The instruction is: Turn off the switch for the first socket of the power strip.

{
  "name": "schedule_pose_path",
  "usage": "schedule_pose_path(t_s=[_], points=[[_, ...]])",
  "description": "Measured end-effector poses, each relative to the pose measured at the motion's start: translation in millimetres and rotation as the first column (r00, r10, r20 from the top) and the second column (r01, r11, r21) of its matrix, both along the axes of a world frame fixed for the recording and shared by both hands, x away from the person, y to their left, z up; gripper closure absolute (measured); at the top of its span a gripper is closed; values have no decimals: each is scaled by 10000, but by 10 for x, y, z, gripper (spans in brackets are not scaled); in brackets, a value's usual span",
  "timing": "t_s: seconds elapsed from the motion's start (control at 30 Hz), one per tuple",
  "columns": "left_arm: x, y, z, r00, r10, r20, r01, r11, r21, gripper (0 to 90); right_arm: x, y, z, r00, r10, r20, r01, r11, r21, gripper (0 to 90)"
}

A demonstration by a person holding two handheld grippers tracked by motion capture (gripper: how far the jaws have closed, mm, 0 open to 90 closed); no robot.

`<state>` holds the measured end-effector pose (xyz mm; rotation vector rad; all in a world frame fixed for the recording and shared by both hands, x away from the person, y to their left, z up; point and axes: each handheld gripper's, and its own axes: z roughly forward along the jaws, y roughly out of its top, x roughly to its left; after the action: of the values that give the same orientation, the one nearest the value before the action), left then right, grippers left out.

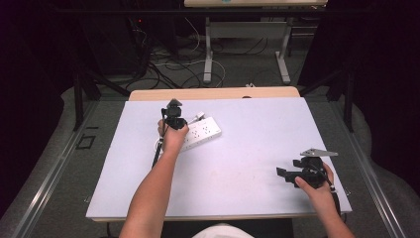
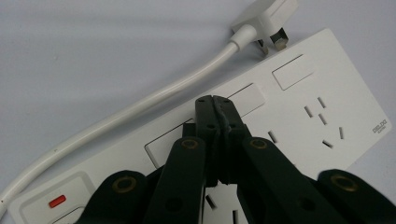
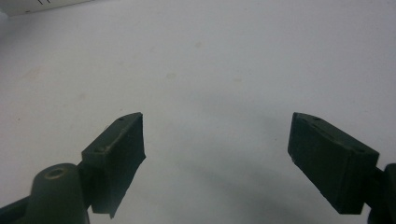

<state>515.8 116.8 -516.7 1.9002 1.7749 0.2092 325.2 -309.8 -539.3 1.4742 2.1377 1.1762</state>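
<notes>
Left gripper [image 2: 215, 100] jaws pinched together, empty, tips over the power strip [image 2: 299, 107] directly under it near a rocker switch [image 2: 246, 99]; contact unclear. Right gripper [image 3: 215, 154] wide open above bare table [image 1: 247, 163], well apart from the strip. Strip looks rigid, light, smooth plastic, likely slippery; grab across its long edges, not its stiff cord [image 2: 140, 105].

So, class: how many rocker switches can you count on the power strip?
3 on the strip: one near the plug end, one at the left gripper's tips, one beside its jaws. More may be hidden.
</notes>
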Motion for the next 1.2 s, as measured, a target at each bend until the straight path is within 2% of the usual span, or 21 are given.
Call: schedule_pose_path(t_s=[0.43,0.57,0.67,0.73,0.9,1.03,1.2], points=[[10,34,2,9997,-226,77,226,9997,69,900,0,-1,-1,10000,-16,-43,17,10000,95,180],[13,48,15,9988,-371,310,372,9993,-28,900,0,1,-1,10000,-29,-53,30,9999,113,180],[11,54,42,9964,-646,554,644,9979,60,894,-1,0,0,10000,-44,-72,45,9999,134,180],[7,41,48,9947,-629,815,625,9980,70,886,-2,3,1,9999,-65,-79,66,9999,159,180],[-6,35,85,9887,-918,1184,893,9957,265,863,0,-3,-2,10000,-29,-71,29,9999,127,180],[-15,42,114,9831,-1156,1422,1104,9929,439,849,-2,-2,-1,9999,-73,-88,74,9998,163,180],[-38,58,160,9793,-1374,1487,1306,9899,544,827,0,-1,-4,10000,-38,-77,39,9999,137,180]])
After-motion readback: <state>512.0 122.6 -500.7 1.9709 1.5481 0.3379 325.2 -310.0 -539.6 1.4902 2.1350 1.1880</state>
